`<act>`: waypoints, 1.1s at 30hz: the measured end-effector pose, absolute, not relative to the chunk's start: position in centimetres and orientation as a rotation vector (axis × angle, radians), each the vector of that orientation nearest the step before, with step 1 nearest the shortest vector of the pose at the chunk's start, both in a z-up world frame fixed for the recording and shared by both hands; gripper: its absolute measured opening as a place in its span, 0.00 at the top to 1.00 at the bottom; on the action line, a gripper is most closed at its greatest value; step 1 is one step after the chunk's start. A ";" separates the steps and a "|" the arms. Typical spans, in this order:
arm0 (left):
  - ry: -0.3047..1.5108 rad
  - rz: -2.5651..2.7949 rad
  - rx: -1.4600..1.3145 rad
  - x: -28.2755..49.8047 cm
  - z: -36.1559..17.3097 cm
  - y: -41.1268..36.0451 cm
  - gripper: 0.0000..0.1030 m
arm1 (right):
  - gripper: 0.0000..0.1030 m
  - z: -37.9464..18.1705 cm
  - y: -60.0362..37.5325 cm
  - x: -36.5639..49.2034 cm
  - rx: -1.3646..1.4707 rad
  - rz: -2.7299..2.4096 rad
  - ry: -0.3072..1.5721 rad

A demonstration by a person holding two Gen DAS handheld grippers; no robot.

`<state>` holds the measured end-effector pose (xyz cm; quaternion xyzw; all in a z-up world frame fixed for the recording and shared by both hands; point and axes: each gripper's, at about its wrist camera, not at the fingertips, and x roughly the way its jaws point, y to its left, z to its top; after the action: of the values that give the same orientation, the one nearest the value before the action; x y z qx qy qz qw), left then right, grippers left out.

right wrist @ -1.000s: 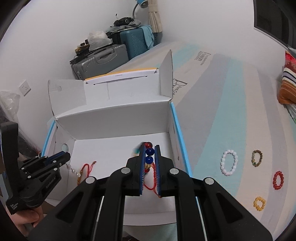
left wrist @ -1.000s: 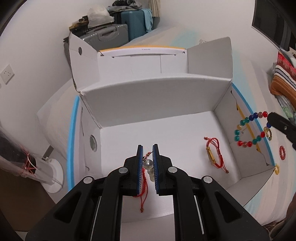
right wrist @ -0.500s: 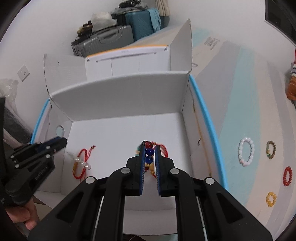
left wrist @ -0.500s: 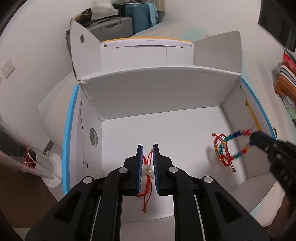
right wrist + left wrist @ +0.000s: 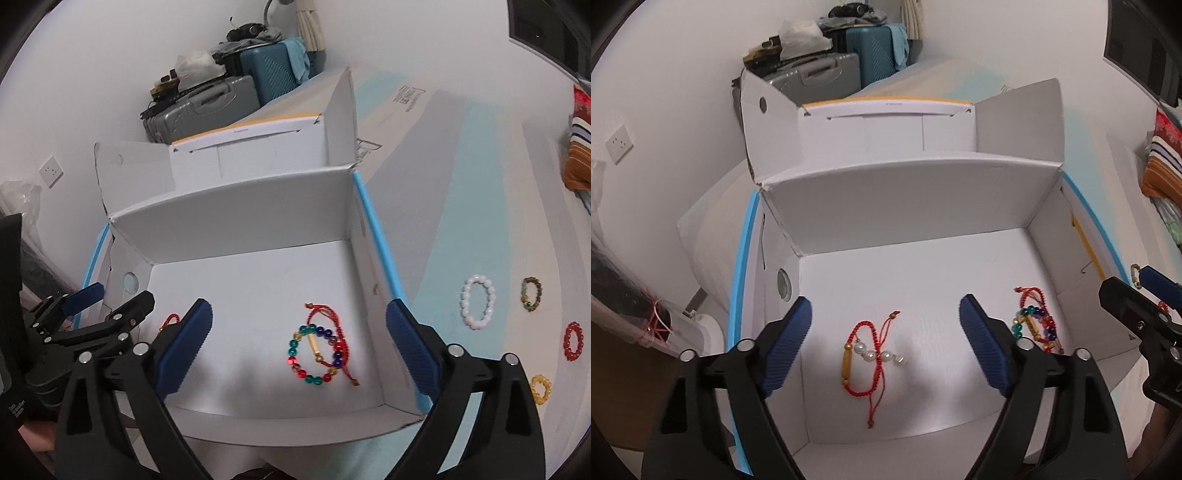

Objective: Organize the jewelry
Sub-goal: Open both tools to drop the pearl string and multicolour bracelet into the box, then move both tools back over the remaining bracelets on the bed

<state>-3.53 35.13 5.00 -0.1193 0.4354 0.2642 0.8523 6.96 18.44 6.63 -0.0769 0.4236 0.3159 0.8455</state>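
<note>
Jewelry is contained in the open white cardboard box [image 5: 908, 206]. Left hand-held gripper [image 5: 886, 347] is spread wide, released above the red cord bracelet with pearls and gold tube [image 5: 866, 360] on the box floor. Right hand-held gripper [image 5: 299, 350] is likewise released above the multicoloured bead bracelet [image 5: 314, 354], lying on a red cord bracelet [image 5: 332, 328]. Four bead bracelets, including the white one [image 5: 477, 306], are seen on the striped bed surface [image 5: 461, 192] right of the box.

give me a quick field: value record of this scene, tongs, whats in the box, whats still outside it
left tongs: open, above pearl bracelet
right tongs: open, above bead bracelet
box: white, flaps open
in box: pearl bracelet on red cord, left; bead bracelet lying over a red cord bracelet, right
outside box, on bed: white bracelet, brown bracelet, red bracelet, yellow bracelet
held: nothing
</note>
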 end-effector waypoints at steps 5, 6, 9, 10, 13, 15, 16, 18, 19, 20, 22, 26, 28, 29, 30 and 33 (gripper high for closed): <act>0.894 0.555 -0.207 -3.4 5.9 33.4 0.10 | 0.07 7.1 16.8 6.9 -0.153 0.646 0.877; 0.891 0.556 -0.202 -3.4 6.0 33.1 0.09 | 0.07 7.2 16.5 6.9 -0.156 0.642 0.874; 0.881 0.549 -0.197 -3.4 6.4 32.2 0.06 | 0.07 7.4 15.3 6.9 -0.153 0.627 0.866; 0.879 0.542 -0.193 -3.4 6.6 31.7 0.06 | 0.07 7.5 15.0 6.9 -0.152 0.624 0.865; 0.869 0.532 -0.187 -3.2 7.2 30.9 0.06 | 0.07 8.1 13.4 7.1 -0.150 0.605 0.856; 0.862 0.522 -0.182 -3.0 7.6 30.1 0.06 | 0.07 8.5 12.3 7.2 -0.144 0.591 0.848; 0.859 0.516 -0.181 -2.9 7.8 29.7 0.06 | 0.07 8.8 11.4 7.3 -0.138 0.579 0.844; 0.847 0.494 -0.175 -2.5 8.3 28.5 0.06 | 0.07 9.2 10.1 7.6 -0.128 0.560 0.839; 0.844 0.487 -0.171 -2.3 8.5 28.0 0.06 | 0.07 9.5 9.0 7.9 -0.125 0.545 0.835; 0.840 0.473 -0.163 -2.0 8.7 27.2 0.06 | 0.07 9.7 8.3 8.1 -0.122 0.533 0.834; 0.836 0.458 -0.152 -1.5 9.0 26.0 0.06 | 0.07 10.1 6.8 8.5 -0.113 0.510 0.832; 0.830 0.415 -0.136 -0.4 9.5 23.3 0.06 | 0.07 10.6 3.5 9.5 -0.094 0.465 0.831; 0.830 0.396 -0.131 0.3 9.6 22.3 0.06 | 0.07 10.7 1.9 9.9 -0.084 0.443 0.832; 0.831 0.388 -0.126 0.7 9.7 21.6 0.06 | 0.07 10.7 1.3 10.1 -0.080 0.435 0.833; 0.830 0.380 -0.123 1.1 9.8 21.0 0.06 | 0.07 10.7 0.7 10.2 -0.077 0.429 0.833; 0.835 0.345 -0.113 2.5 10.0 19.1 0.06 | 0.07 10.8 -1.5 10.6 -0.062 0.403 0.833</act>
<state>2.49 19.13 10.02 -0.0547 0.4030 0.1668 0.8982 10.56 -1.49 10.77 -0.0300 0.4019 0.1942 0.8943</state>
